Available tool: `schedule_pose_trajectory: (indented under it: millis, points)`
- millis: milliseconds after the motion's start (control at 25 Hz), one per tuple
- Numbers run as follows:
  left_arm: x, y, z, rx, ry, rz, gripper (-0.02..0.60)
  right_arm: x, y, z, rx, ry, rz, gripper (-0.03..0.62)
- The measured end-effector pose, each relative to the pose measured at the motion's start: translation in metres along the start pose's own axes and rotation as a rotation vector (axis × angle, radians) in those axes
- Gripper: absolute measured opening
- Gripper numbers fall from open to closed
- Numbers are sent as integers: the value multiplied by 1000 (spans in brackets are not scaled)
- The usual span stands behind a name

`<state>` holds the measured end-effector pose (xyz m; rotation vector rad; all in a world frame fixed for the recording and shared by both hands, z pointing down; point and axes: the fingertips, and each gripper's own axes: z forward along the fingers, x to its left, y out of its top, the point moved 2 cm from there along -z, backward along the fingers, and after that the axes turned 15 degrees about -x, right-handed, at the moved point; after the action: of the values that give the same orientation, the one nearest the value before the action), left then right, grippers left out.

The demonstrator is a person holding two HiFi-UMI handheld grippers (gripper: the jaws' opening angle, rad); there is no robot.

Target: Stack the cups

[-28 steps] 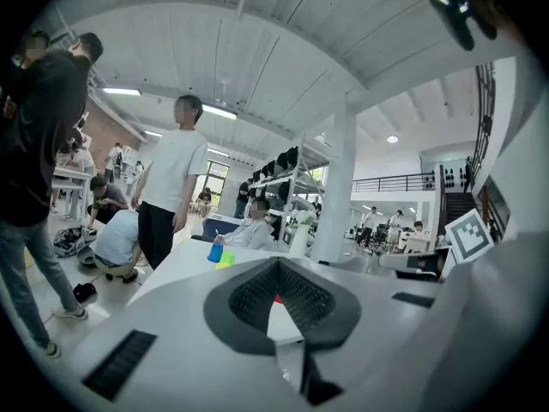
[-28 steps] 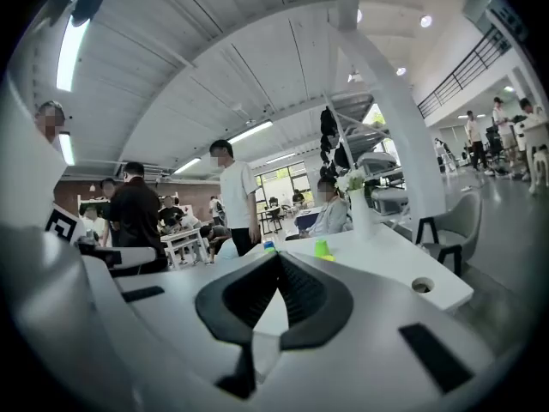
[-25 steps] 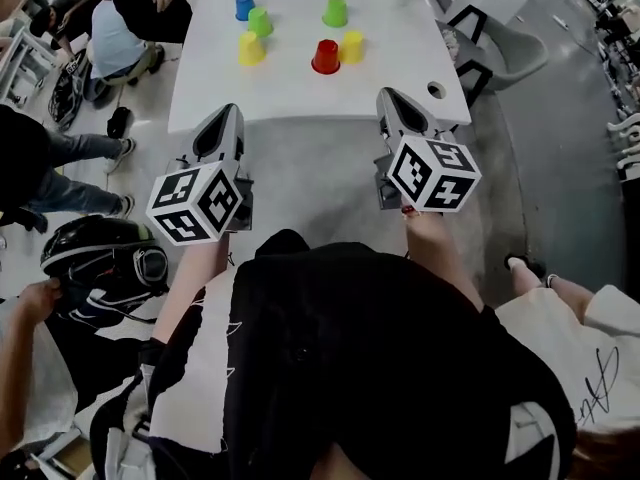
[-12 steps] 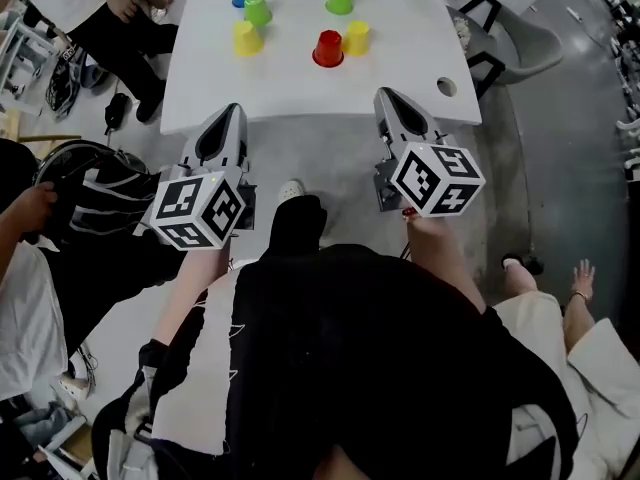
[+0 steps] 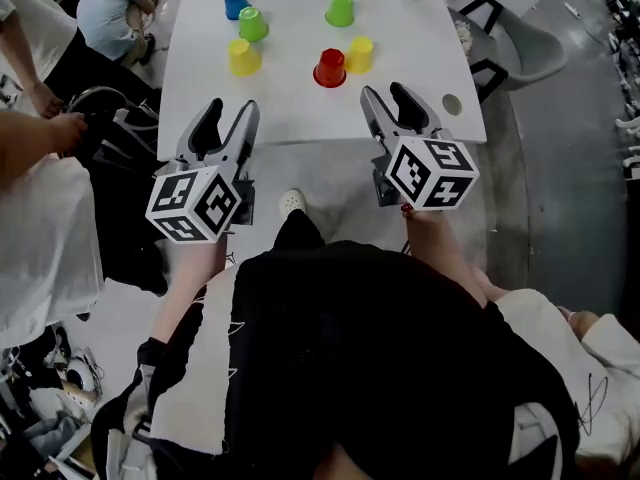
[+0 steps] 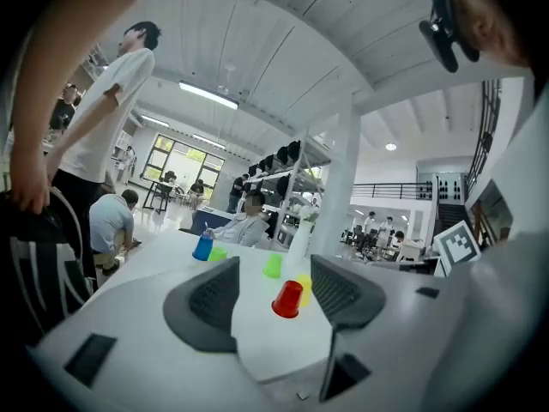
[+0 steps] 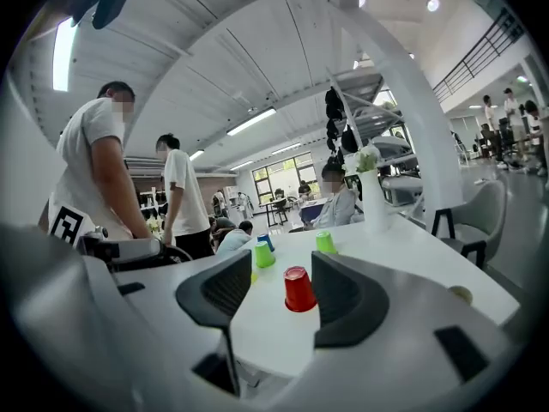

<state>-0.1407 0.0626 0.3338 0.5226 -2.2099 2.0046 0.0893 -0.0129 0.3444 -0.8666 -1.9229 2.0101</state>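
Here the jaws of the left gripper (image 5: 228, 118) stand apart, having just been opening, and nothing is between them. Their inner faces are dark grey pads with fine ribs, set in smooth, rounded grey shells. The right gripper (image 5: 388, 101) is the same: jaws just opened, spread, and gripping nothing. The red cup (image 5: 329, 68) shows in the gap of each gripper's view, but it stands farther off on the table, apart from the pads. Behind each pair of jaws sits a white cube with black square markers.

Both grippers point across the near edge of the table (image 5: 300, 113), a smooth white top with rounded corners and a small round hole (image 5: 452, 103) near its right front corner.

Six cups stand on it, all upside down: mouth on the table, closed base on top, long axis upright. They are smooth, glossy, tapered cones with a slightly flared rim at the bottom. The red cup is nearest the right gripper, with the right yellow cup (image 5: 359, 54) just beside it and a little farther back. The far green cup (image 5: 340, 10) stands alone behind those. On the left, the left yellow cup (image 5: 242, 57), the left green cup (image 5: 252, 24) and the blue cup (image 5: 236, 3) form a close row running away from the left gripper. None is stacked on another.
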Motion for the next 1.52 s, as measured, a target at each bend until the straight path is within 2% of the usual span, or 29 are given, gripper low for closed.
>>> schedule_pose_trajectory:
  millis: [120,280,480,600,720,800,960,1280,1520]
  points:
    - [12,1,18,-14,-2,5,338,-2,-3,19,8,5,-19,217]
    - [27,-4,43,2,-19,20,376,-4,-12,46,33,10,-37,284]
    - [48,-14,74,39,-35,30,379,-9,-20,77,50,13,-79,281]
    - [59,-17,87,66,-44,35,379,-13,-29,90,86,2,-77,250]
    - [67,-20,95,107,-59,44,379,-14,-38,100,137,6,-40,322]
    - [73,-23,100,125,-62,42,379,-15,-46,105,167,9,-39,342]
    - [83,-29,110,134,-59,33,379,-19,-61,113,206,8,-56,344]
    - [86,-34,113,145,-20,37,379,-21,-89,125,314,48,-107,309]
    - [86,-33,98,137,71,35,379,-22,-90,128,360,103,-129,308]
